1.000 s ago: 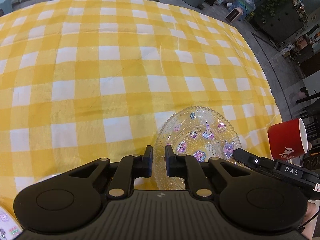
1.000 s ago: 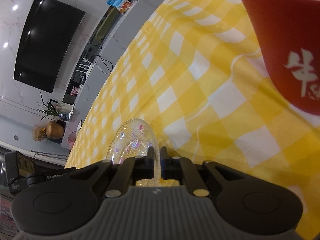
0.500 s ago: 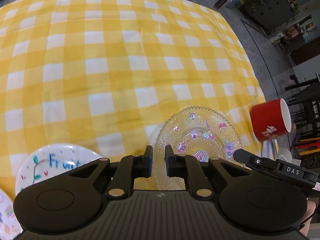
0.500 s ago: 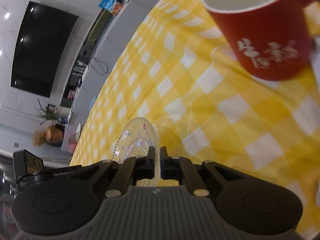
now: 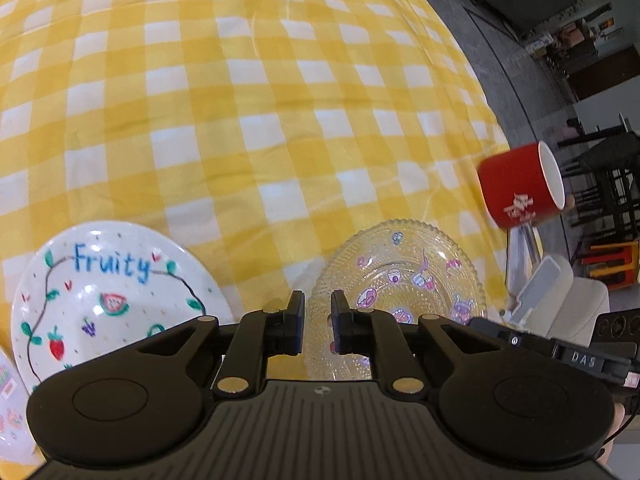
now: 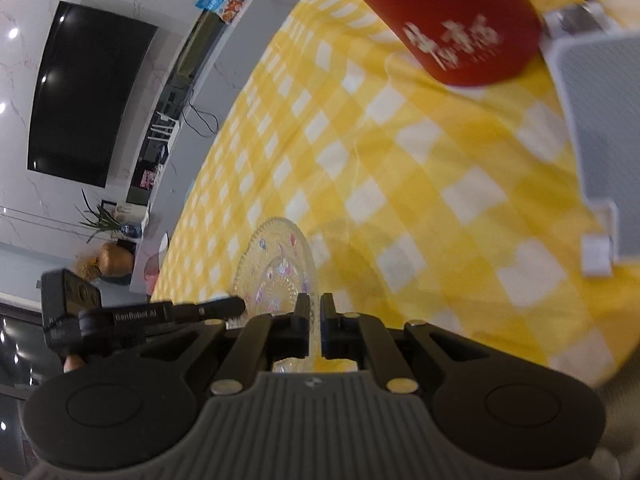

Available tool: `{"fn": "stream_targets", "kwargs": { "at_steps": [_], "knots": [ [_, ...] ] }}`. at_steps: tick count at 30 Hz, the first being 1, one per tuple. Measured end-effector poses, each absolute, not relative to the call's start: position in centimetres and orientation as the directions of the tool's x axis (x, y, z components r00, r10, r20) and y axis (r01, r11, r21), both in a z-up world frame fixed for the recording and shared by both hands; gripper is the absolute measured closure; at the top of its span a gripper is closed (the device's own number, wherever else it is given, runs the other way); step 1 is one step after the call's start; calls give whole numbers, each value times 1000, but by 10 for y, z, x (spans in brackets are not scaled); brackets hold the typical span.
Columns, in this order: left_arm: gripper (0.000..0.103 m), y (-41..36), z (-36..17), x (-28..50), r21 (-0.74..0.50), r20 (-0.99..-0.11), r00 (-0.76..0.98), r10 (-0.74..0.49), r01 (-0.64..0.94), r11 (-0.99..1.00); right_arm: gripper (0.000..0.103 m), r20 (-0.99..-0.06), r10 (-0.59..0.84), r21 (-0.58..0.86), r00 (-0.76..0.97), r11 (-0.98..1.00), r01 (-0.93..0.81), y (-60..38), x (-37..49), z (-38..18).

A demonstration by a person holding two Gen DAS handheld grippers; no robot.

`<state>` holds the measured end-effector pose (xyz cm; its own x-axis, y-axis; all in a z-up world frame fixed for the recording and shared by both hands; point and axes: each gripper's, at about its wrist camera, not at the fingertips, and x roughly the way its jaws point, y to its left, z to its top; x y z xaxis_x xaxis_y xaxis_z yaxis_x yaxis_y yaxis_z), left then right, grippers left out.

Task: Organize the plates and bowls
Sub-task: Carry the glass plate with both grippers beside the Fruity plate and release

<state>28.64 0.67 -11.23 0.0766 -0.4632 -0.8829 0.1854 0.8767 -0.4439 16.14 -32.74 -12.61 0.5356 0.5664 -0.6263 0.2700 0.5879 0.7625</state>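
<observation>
A clear glass plate [image 5: 404,276] with cartoon stickers is held tilted above the yellow checked tablecloth [image 5: 248,92]. My right gripper [image 6: 314,310] is shut on the plate's rim [image 6: 280,264] and shows it edge-on. My left gripper [image 5: 318,316] has its jaws a narrow gap apart around the plate's near-left rim; whether the pads touch it is unclear. A white "Fruity" plate [image 5: 108,296] with fruit drawings lies on the cloth to the left. Another patterned plate's edge [image 5: 10,400] shows at far left.
A red mug [image 5: 520,188] with white lettering is at the table's right edge; it also shows in the right wrist view [image 6: 452,20]. A white-grey rack or stand [image 6: 600,120] is beside it. The right gripper's body [image 5: 568,352] sits close by the left gripper.
Both grippers and the glass plate have drawn back and up from the table. The "Fruity" plate came into the left view, and the red mug has receded in both views.
</observation>
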Motion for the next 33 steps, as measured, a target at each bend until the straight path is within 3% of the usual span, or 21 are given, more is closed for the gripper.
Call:
{"fn": "stream_targets", "kwargs": {
  "at_steps": [18, 27, 33],
  "knots": [
    [86, -17, -124, 267, -300, -945, 39, -324, 282, 911, 98, -699, 603, 710, 384, 647, 277, -301, 134, -142],
    [84, -22, -120, 265, -263, -954, 63, -293, 290, 920, 96, -757, 550, 641, 353, 731, 235, -281, 136, -143],
    [80, -40, -117, 252, -150, -966, 139, -217, 381, 912, 95, -768, 523, 617, 370, 759, 208, -277, 133, -141]
  ]
}}
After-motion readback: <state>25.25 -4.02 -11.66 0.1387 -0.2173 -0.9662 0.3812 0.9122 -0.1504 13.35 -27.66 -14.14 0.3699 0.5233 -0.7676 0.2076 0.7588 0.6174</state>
